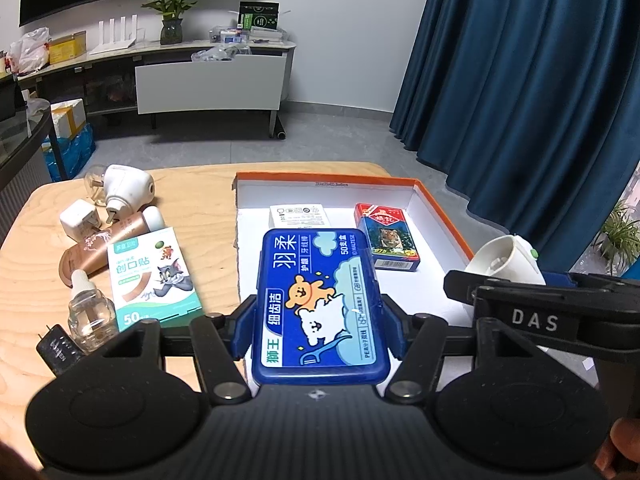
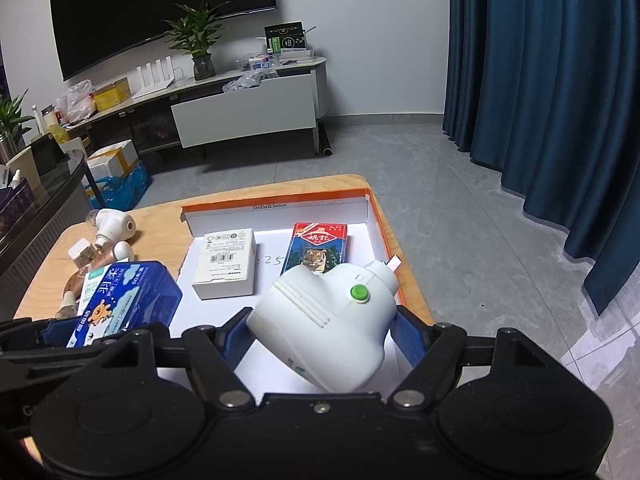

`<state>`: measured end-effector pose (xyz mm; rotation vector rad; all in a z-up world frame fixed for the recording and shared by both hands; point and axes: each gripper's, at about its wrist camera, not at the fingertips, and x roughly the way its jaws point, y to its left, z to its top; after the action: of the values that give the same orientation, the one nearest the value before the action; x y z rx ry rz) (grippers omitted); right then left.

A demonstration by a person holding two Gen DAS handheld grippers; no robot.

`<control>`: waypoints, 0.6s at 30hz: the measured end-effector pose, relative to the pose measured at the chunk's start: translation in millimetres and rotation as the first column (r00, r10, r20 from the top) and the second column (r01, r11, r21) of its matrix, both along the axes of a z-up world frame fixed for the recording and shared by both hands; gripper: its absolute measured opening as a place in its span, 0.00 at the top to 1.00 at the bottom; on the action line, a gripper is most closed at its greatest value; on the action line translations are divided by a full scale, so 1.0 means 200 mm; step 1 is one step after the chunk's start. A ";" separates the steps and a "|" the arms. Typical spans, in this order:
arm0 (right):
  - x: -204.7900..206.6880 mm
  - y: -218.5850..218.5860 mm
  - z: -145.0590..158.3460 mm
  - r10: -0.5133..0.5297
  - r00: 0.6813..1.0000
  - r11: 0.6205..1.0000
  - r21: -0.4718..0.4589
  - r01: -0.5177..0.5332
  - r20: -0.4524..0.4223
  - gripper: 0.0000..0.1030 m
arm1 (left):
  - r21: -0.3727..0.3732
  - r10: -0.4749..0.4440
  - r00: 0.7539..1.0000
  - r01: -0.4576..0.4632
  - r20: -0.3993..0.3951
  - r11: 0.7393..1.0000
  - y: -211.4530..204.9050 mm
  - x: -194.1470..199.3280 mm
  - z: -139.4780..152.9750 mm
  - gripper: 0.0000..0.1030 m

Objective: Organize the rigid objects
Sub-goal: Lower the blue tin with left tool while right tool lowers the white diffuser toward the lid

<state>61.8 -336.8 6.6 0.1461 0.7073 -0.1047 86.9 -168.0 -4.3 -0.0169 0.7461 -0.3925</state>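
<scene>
The table (image 1: 208,192) is showing pale wood with a visible grain, smooth and lightly sheened. At its twelve o'clock end the orange-edged tray (image 1: 444,216) is looking like matt cardboard, white inside. The blue floss case (image 1: 320,304) is gleaming as glossy plastic under a printed label, and the white device (image 2: 328,320) is showing smooth, satin plastic (its green button shinier). The card pack (image 1: 386,238) is reflecting like glossy printed card; the white box (image 2: 226,264) is looking matt. At nine o'clock, the small bottle (image 1: 86,316) is glinting clear like glass. The left claw (image 1: 320,320) is showing matt black plastic with metal rivets.
</scene>
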 end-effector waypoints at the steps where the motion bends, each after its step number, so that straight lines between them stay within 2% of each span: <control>1: 0.00 0.00 0.00 0.000 1.000 1.000 0.001 0.000 -0.001 0.15 | 0.002 -0.002 1.000 0.001 0.002 1.000 0.00 0.00 0.00 0.39; 18: 0.02 -0.01 0.00 -0.004 1.000 1.000 -0.006 0.004 0.001 0.15 | 0.012 -0.010 1.000 0.010 0.008 1.000 -0.03 0.02 -0.01 0.39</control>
<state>66.2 -339.6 5.7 0.1421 0.7061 -0.1107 90.1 -173.9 -7.2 -0.0004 0.7407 -0.3976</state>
